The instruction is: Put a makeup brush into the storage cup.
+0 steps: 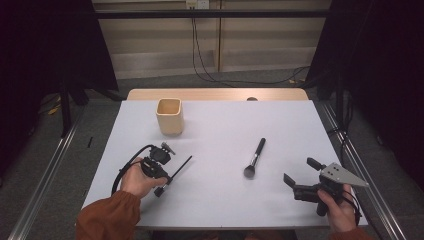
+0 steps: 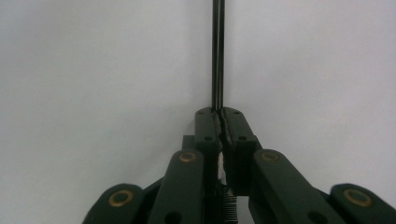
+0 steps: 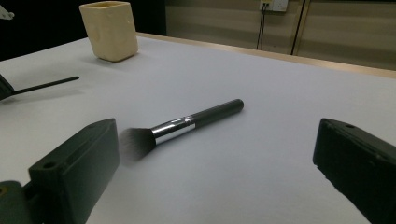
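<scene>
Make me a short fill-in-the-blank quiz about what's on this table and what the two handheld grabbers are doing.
1. The left gripper has its jaws ____ on a thin black stick.
2. The right gripper has its jaws ____, with nothing between them.
3. The makeup brush lies flat on the ____.
4. The beige cup stands ____ at the far left of the table.

Missing words: shut; open; table; upright

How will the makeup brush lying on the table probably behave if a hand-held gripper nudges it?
The makeup brush has a round handle, so it may roll. Its soft bristles would likely give. It looks slim, probably light.
</scene>
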The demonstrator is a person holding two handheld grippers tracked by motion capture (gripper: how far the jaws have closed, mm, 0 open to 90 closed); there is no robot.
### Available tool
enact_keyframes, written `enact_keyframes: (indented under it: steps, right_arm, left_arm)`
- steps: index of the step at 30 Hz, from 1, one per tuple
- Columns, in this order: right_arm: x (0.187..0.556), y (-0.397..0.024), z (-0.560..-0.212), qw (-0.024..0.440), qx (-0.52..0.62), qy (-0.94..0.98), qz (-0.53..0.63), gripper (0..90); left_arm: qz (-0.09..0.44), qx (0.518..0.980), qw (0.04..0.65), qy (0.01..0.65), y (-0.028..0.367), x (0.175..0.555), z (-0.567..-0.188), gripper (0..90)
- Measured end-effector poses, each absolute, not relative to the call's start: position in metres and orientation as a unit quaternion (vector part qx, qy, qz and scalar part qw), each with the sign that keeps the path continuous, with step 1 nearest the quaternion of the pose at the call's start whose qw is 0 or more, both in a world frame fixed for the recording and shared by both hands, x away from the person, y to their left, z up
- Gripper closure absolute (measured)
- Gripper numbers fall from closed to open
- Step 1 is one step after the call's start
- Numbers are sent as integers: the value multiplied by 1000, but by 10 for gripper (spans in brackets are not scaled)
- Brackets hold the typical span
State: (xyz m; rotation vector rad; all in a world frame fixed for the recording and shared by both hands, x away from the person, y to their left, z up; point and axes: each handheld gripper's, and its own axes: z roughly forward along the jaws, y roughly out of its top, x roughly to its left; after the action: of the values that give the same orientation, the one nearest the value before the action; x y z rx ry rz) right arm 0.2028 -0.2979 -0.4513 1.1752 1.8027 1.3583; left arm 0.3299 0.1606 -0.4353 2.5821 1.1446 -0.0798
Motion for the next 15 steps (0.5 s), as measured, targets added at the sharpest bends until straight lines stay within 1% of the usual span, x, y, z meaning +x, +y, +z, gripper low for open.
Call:
enact_keyframes:
  steps: [8,11,15]
  right_arm:
    - [203,-298,-451,294,442,677,510,2]
    - [203,-298,-451,294,442,677,510,2]
    - [203,-298,-451,295,441,678,510,2]
  left_arm:
    - [-13,884,217,414,171,329,-424,858]
    - [-5,880,232,414,173,327,-421,859]
    - [7,873,268,408,176,325,-419,859]
